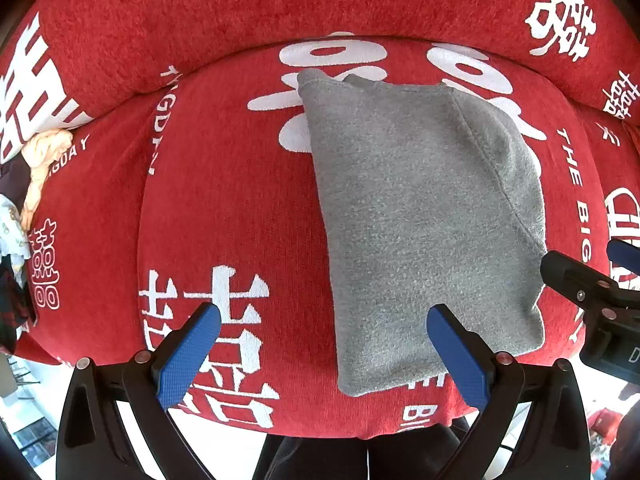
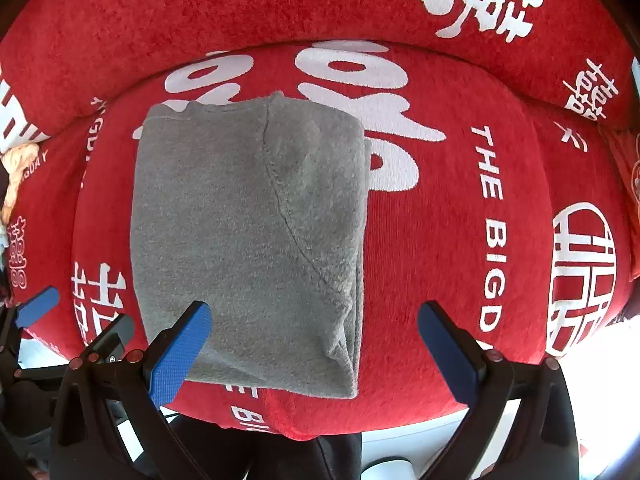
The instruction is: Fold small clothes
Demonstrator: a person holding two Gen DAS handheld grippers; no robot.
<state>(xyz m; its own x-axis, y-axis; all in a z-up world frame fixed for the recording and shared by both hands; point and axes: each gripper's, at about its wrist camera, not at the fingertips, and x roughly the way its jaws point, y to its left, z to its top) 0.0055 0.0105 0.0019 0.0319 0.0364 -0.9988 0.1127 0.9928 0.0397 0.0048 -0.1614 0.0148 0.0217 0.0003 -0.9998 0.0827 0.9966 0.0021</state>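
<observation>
A grey fleece garment point(image 1: 420, 216) lies folded into a tall rectangle on the red seat cushion point(image 1: 224, 208). It also shows in the right wrist view point(image 2: 248, 240). My left gripper point(image 1: 324, 320) is open and empty, hovering over the garment's near left corner. My right gripper point(image 2: 314, 316) is open and empty, hovering over the garment's near right corner. The right gripper also shows at the right edge of the left wrist view point(image 1: 592, 284). The left gripper shows at the left edge of the right wrist view point(image 2: 72, 320).
The red sofa cover with white characters has a raised backrest point(image 1: 280, 4) behind the seat. A heap of other clothes point(image 1: 36, 168) lies at the far left. The seat's front edge point(image 1: 360, 432) drops to a pale floor.
</observation>
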